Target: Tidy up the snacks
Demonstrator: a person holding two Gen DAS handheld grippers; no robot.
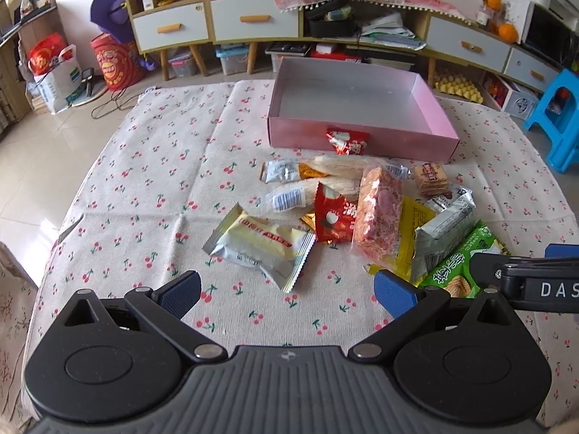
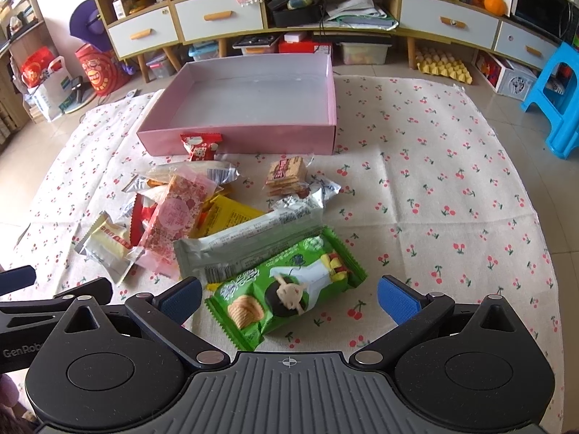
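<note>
A pile of snack packets lies on a cherry-print cloth before a shallow pink box (image 1: 430, 103) (image 2: 331, 83), which looks empty. My left gripper (image 1: 287, 291) is open and empty, just short of a cream-and-silver packet (image 1: 258, 246). My right gripper (image 2: 289, 298) is open around the near end of a green chip packet (image 2: 286, 289), not touching it. A small red packet (image 1: 347, 140) (image 2: 201, 146) leans on the box's front wall. A pink speckled packet (image 1: 378, 211) (image 2: 173, 213) and a grey packet (image 2: 249, 240) lie in the pile.
The cloth-covered table (image 2: 452, 188) drops to a tiled floor at its edges. A blue plastic stool (image 2: 557, 101) stands at the right. Cabinets with drawers (image 1: 253, 18) line the back wall, with bags (image 1: 54, 68) on the floor at the left.
</note>
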